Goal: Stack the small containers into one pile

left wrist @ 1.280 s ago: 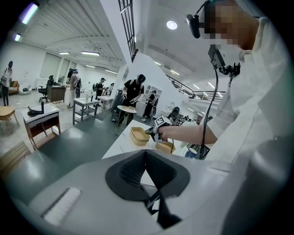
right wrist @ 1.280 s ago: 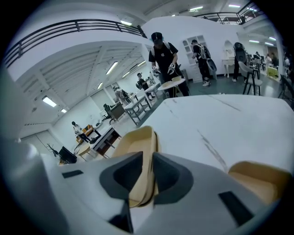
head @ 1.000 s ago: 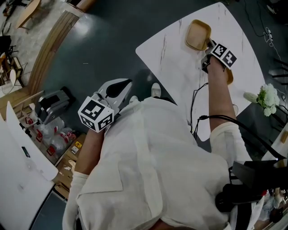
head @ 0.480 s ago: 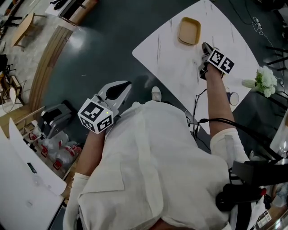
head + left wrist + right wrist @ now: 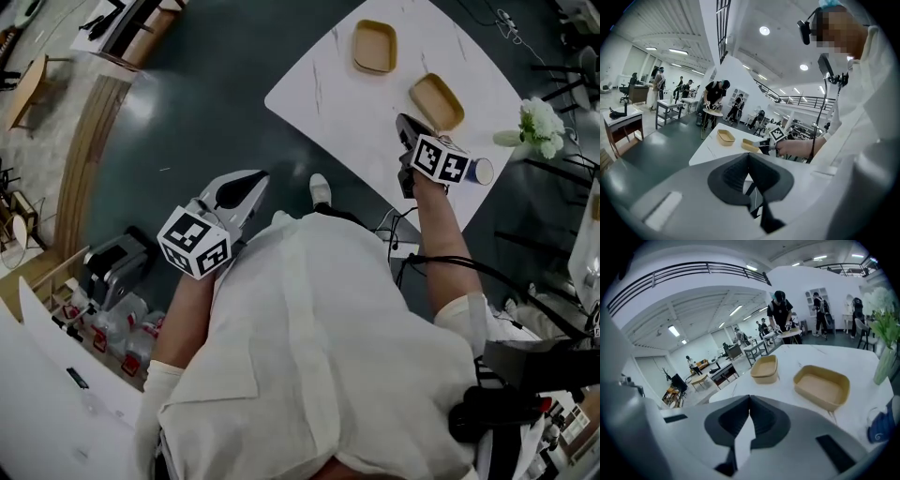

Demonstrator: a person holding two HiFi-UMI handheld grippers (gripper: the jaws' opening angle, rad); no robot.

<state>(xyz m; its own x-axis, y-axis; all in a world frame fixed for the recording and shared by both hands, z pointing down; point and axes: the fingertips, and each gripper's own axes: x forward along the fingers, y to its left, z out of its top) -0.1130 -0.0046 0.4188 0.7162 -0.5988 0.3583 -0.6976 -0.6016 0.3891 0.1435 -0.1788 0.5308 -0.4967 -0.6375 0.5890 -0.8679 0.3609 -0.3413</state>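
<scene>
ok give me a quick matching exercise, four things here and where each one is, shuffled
Things: 1 left tool; 2 right tool; 3 white flowers; 4 farther container.
Places: a by the table's right edge; b over the dark floor, off the table; c alone on the table's far side; d just short of the nearer container.
Pairs: 1-b; 2-d; 3-a; 4-c

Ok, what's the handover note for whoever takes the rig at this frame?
Left claw: shut, empty, held off the table over the floor.
Right claw: shut, empty, at the white marble-patterned table, just short of the nearer tan rectangular container.
Farther tan rectangular container: apart from the nearer one, both open side up.
Done: nothing stacked.
Left: grasp one container and set it in the other.
</scene>
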